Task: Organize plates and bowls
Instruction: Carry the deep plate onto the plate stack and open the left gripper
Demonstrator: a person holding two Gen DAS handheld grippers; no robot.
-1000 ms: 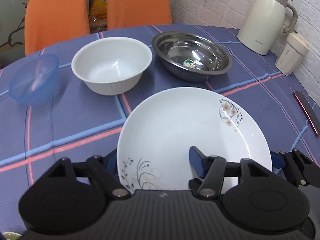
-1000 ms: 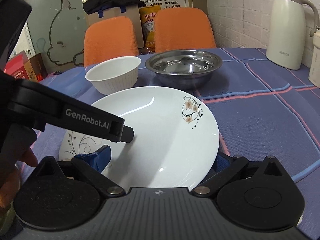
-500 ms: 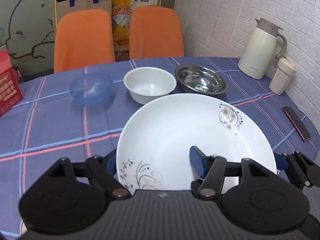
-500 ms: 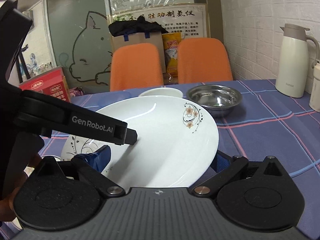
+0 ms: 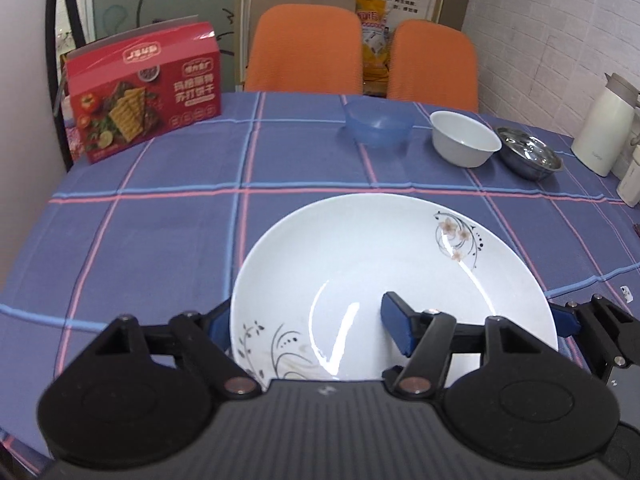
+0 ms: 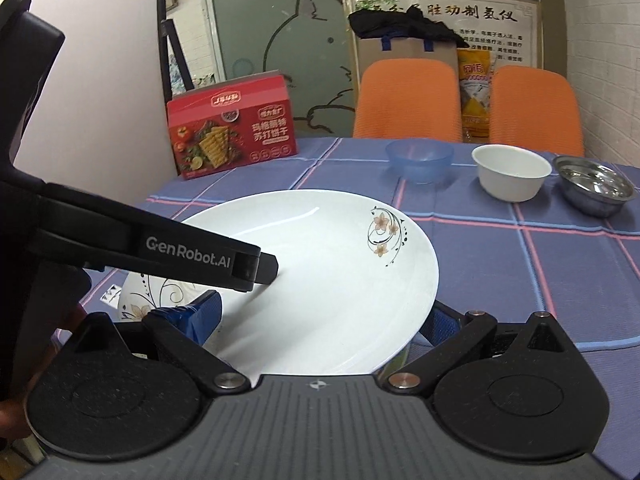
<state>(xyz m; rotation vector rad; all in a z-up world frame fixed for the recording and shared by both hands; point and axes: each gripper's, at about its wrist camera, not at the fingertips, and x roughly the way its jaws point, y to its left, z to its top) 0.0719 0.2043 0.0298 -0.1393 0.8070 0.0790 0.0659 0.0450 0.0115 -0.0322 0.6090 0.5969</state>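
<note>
A white plate (image 5: 380, 264) with flower and scroll prints is held level above the checked tablecloth (image 5: 160, 240). My left gripper (image 5: 306, 326) is shut on its near rim, one blue pad on top and one beneath. My right gripper (image 6: 320, 320) is shut on the same plate (image 6: 320, 248), and its black frame shows at the right edge of the left wrist view. Far to the right stand a blue plastic bowl (image 5: 378, 126), a white bowl (image 5: 464, 138) and a steel bowl (image 5: 528, 152), in a row and apart from each other.
A red cracker box (image 5: 144, 92) stands at the table's far left. A cream thermos (image 5: 604, 128) and a white cup (image 5: 630, 176) are at the far right by the brick wall. Two orange chairs (image 5: 304, 52) sit behind the table. A person's hand shows at the left edge of the right wrist view.
Both grippers have carried the plate up and back, away from the three bowls and toward the table's left side. The red box has come into view. Both grips are unchanged.
</note>
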